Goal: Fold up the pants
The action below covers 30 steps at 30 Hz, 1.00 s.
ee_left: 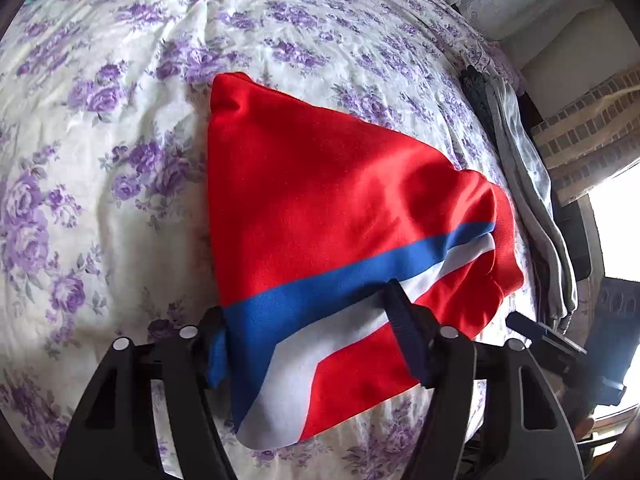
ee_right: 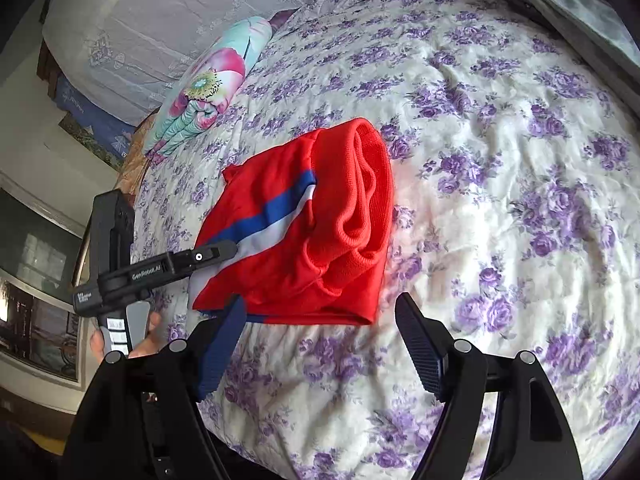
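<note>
The red pants [ee_left: 320, 184] with a blue and white side stripe lie folded into a compact wedge on the floral bedspread [ee_left: 100, 160]. My left gripper [ee_left: 308, 320] is open, its fingers straddling the near striped edge of the pants. In the right wrist view the pants [ee_right: 320, 216] lie ahead, ribbed waistband on the right. My right gripper [ee_right: 320, 320] is open and empty, just short of the near edge of the pants. The left gripper [ee_right: 220, 250] shows there from the side, its finger resting on the stripe.
A folded turquoise and pink quilt [ee_right: 208, 92] lies at the head of the bed. Grey and dark clothes [ee_left: 528, 200] lie along the bed's right edge. A wall and window [ee_left: 616, 216] stand beyond that edge. Open bedspread [ee_right: 520, 160] lies to the right of the pants.
</note>
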### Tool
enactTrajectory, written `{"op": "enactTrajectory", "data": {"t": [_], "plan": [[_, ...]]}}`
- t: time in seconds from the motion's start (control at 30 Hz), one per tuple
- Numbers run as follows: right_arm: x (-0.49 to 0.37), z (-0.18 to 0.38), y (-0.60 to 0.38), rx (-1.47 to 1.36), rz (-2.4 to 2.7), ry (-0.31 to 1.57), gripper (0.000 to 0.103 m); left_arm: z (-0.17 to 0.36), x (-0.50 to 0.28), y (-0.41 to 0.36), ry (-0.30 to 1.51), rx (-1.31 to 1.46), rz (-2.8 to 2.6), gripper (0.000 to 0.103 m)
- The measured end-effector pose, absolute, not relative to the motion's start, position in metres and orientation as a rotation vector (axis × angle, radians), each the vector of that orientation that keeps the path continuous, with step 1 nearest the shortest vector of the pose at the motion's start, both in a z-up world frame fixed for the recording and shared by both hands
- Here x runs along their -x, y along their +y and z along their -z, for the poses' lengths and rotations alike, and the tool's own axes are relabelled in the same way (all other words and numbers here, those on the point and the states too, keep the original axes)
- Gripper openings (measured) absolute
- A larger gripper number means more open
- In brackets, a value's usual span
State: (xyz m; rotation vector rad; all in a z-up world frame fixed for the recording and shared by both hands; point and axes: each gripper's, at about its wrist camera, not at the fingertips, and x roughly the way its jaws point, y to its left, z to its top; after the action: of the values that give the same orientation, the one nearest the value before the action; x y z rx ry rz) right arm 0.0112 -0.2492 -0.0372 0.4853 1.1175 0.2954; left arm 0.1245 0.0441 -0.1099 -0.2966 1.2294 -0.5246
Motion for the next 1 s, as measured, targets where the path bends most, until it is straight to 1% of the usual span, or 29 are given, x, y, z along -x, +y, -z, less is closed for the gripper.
{"op": "enactTrajectory", "data": {"t": [0.07,0.23,0.3,0.37,0.47,0.57,0.6,0.63,0.67,0.77,0.8,0.83,1.0], "plan": [[-0.026,0.045,-0.250,-0.497,-0.284,1.140,0.082,0.109,-0.123,0.047,1.224,0.294,0.525,0.062],[-0.053,0.069,-0.253,-0.507,-0.246,1.206,0.083,0.110,-0.122,0.050,1.224,0.292,0.528,0.061],[-0.060,0.082,-0.252,-0.541,-0.265,1.242,0.085,0.111,-0.122,0.051,1.224,0.291,0.532,0.061],[-0.065,0.089,-0.250,-0.585,-0.302,1.248,0.095,0.113,-0.122,0.051,1.227,0.288,0.540,0.061],[-0.069,0.086,-0.243,-0.650,-0.408,1.231,0.095,0.118,-0.124,0.051,1.240,0.305,0.557,0.063],[-0.074,0.088,-0.234,-0.630,-0.442,1.242,0.094,0.119,-0.125,0.053,1.242,0.322,0.569,0.062],[-0.075,0.091,-0.234,-0.641,-0.439,1.235,0.092,0.119,-0.124,0.053,1.239,0.322,0.570,0.062],[-0.075,0.092,-0.235,-0.642,-0.414,1.219,0.078,0.119,-0.123,0.052,1.233,0.322,0.567,0.060],[-0.074,0.091,-0.236,-0.622,-0.380,1.206,0.045,0.118,-0.122,0.053,1.227,0.325,0.563,0.059],[-0.063,0.080,-0.236,-0.587,-0.377,1.148,0.036,0.109,-0.113,0.056,1.198,0.329,0.554,0.041],[-0.058,0.073,-0.232,-0.542,-0.367,1.130,0.035,0.102,-0.108,0.057,1.180,0.323,0.562,0.031],[-0.054,0.067,-0.229,-0.510,-0.364,1.118,0.035,0.095,-0.105,0.056,1.171,0.316,0.568,0.028],[-0.058,0.036,-0.218,-0.411,-0.379,1.091,0.034,0.067,-0.109,0.042,1.182,0.239,0.594,0.023]]}}
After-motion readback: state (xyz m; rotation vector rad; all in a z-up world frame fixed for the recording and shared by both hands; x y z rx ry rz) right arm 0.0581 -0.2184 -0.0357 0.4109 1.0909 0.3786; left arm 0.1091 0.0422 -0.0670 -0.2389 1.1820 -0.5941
